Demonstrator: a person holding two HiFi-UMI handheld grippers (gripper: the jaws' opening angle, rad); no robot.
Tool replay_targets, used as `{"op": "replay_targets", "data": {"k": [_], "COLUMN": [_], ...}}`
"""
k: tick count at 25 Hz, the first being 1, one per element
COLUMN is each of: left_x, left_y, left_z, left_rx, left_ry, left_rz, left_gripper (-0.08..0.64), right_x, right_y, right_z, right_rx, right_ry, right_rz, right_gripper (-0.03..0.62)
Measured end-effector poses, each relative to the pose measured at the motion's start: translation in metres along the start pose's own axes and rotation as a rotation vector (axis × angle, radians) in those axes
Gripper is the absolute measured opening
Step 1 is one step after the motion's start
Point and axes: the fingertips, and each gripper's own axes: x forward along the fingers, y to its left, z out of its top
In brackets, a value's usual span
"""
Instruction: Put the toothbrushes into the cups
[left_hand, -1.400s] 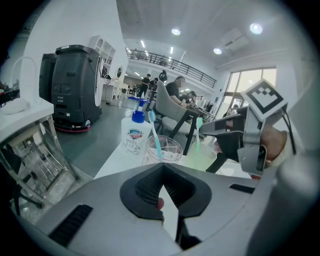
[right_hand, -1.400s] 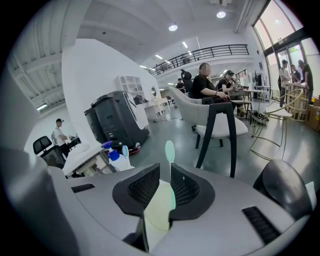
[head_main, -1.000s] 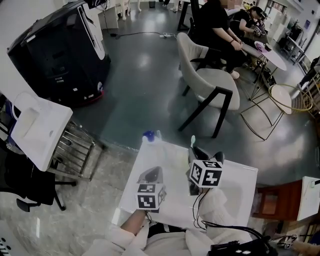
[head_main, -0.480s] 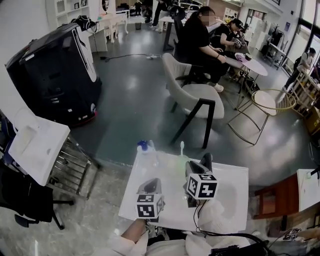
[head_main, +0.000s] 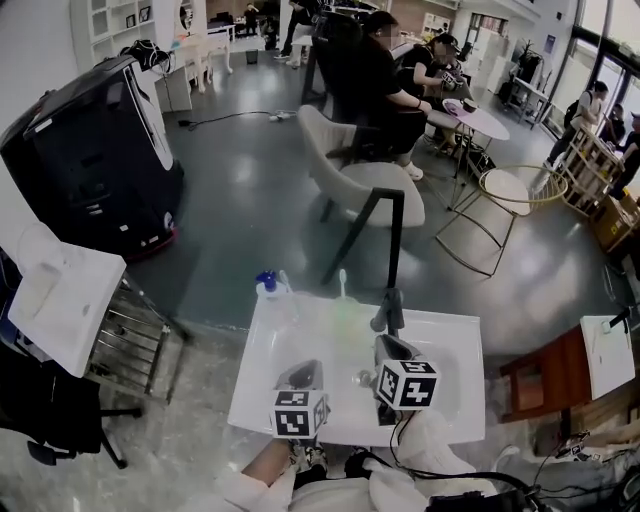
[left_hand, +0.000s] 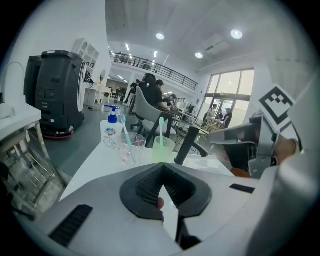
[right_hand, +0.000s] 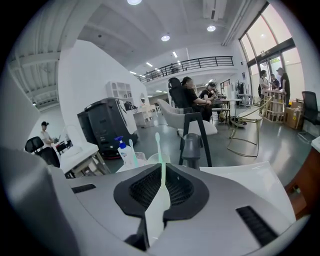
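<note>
A green toothbrush (head_main: 342, 288) stands upright in a pale green cup (head_main: 345, 320) at the far side of the white counter (head_main: 265, 390). Left of it in the left gripper view, a blue toothbrush (left_hand: 125, 135) leans in a clear cup (left_hand: 131, 148) beside the green cup (left_hand: 163, 149). My right gripper (head_main: 386, 346) sits nearer me than the green cup and apart from it, jaws together and empty. The green toothbrush (right_hand: 158, 150) shows beyond the right gripper (right_hand: 162, 181). My left gripper (head_main: 301, 373) is low over the counter, shut on nothing (left_hand: 162, 183).
A soap pump bottle (head_main: 268, 287) stands at the counter's far left corner. A black faucet (head_main: 388, 310) rises right of the green cup. Beyond the counter are a grey chair (head_main: 360, 185), a black machine (head_main: 90, 150) and seated people (head_main: 385, 70). A wire rack (head_main: 140, 335) stands left.
The green toothbrush was just above my right gripper a second ago; it now stands in the green cup. The right gripper has drawn back toward me. The head view has shifted.
</note>
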Motion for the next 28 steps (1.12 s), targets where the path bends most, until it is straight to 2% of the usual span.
{"op": "replay_targets", "data": {"k": [8,13,18,21,28], "left_x": [0.013,0.024,0.028,0.026,0.025], "left_y": [-0.034,-0.079,-0.126,-0.144,-0.165], "left_z": [-0.006,-0.019,-0.032,-0.036,-0.044], "left_rx": [-0.003,-0.012,0.023,0.038,0.064], "left_ry": [0.011,0.03,0.048,0.046,0.052], "left_rz": [-0.021,-0.038,-0.061,-0.056,-0.037], "left_gripper": [-0.003,-0.003,-0.003,-0.003,-0.003], "right_x": [-0.043,-0.081,-0.111,-0.121,-0.129], "right_y": [-0.049,-0.092,-0.132,-0.142,-0.148], "right_z": [-0.031,-0.049,-0.071,-0.077,-0.08], "right_rx": [0.133,0.163,0.19,0.195,0.14], "right_ry": [-0.011,-0.006,0.009,0.009,0.006], "right_rz": [-0.037,-0.066,-0.085,-0.072,-0.022], "right_gripper": [0.032,0.032,0.032,0.032,0.023]}}
